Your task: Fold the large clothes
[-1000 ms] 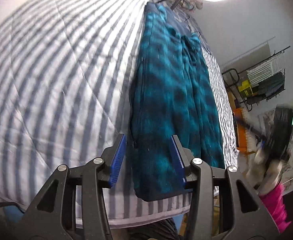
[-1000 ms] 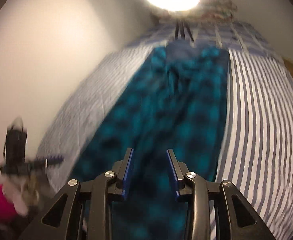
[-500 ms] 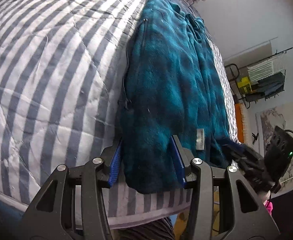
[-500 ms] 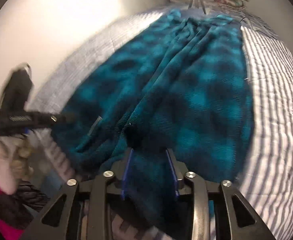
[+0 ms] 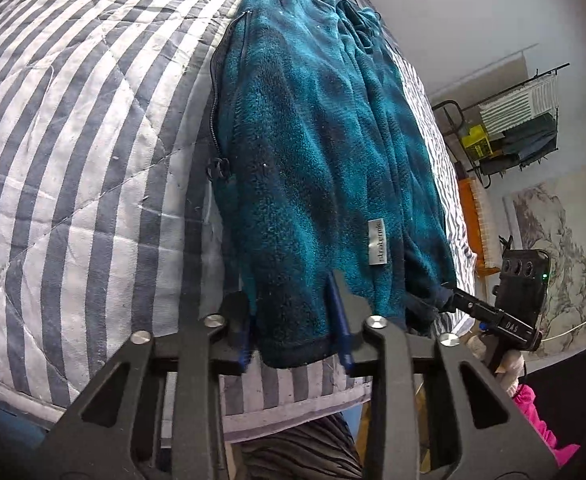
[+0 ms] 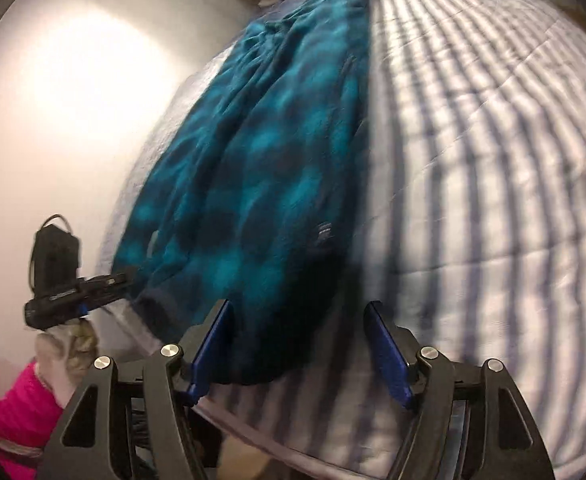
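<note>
Both tongs sit at the near hem of the teal fleece jacket (image 5: 317, 152), which lies lengthwise on the striped quilt (image 5: 77, 152), running from 6 o'clock up toward 12 in each wrist view. My left gripper (image 5: 295, 320) has its blue pads pressed into the hem corner, bunching the pile between them, so I judge it clenched on the fleece. My right gripper (image 6: 299, 344) has its jaws spread wide, released, with the other hem corner lying between them but touching only the pad at 8 o'clock, if at all.

The risk I see is uneven: if I lift now, only the left corner comes up and the jacket twists or drags off the bed edge. Thick pile could also let me pinch the top layer alone, leaving the under layer behind. The zipper (image 5: 215, 120) along the 10 o'clock edge may snag on the quilt.

The right view is smeared with motion, so the fleece's folds and sleeve edges are hard to read there. I cannot tell how many layers the left pads hold, and the collar end is lost in lamp glare.
</note>
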The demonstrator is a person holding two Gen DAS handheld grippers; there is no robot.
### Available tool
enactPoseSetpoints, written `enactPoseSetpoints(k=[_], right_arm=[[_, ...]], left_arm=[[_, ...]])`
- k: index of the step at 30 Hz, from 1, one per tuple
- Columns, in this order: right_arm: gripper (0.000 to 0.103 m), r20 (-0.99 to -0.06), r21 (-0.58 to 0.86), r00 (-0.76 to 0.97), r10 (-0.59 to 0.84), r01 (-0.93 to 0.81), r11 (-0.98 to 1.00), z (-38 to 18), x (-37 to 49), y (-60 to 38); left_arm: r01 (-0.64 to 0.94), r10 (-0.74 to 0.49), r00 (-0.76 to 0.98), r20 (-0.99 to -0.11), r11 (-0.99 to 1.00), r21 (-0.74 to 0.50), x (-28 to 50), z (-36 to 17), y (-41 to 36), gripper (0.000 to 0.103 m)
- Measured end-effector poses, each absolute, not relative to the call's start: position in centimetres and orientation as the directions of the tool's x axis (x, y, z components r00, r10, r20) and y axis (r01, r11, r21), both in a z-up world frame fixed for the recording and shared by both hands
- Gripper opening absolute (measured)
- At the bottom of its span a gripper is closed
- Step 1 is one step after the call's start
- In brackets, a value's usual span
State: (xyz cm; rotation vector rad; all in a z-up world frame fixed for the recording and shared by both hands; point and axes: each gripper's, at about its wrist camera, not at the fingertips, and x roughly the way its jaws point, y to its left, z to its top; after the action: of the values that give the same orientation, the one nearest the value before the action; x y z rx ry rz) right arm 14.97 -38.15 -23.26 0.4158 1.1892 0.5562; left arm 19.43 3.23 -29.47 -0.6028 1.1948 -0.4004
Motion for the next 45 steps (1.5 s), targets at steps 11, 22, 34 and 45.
enactPoseSetpoints(k=[11,22,34,45], right_arm=[[0.018,-0.672,0.680,0.227,0.705,-0.189,0.709,-22.4,15.3,-36.1],[0.016,-0.523,0.778,0.344,0.780,-0.182,0.602,-16.6,16.3,-38.0],[0.015,-0.528,0.733,0.440,0.726,-0.196,0.652,-11.9,23.4,-39.2],[0.015,-0.628,0.641,0.454,0.632,-0.158,0.751,-12.9,32.4,-38.3]], left_arm=[[-0.020,-0.637,0.369,-0.677,0.723,-0.691,19.7,-26.8,3.3,0.013],[0.035,-0.657,0.444,-0.610,0.693,-0.720,22.2,-21.1,3.5,0.012],[0.033,-0.605,0.535,-0.590,0.713,-0.700,29.9,-17.9,3.7,0.012],[-0.074,-0.537,0.521,-0.663,0.746,-0.662,40.2,-21.1,3.1,0.012]])
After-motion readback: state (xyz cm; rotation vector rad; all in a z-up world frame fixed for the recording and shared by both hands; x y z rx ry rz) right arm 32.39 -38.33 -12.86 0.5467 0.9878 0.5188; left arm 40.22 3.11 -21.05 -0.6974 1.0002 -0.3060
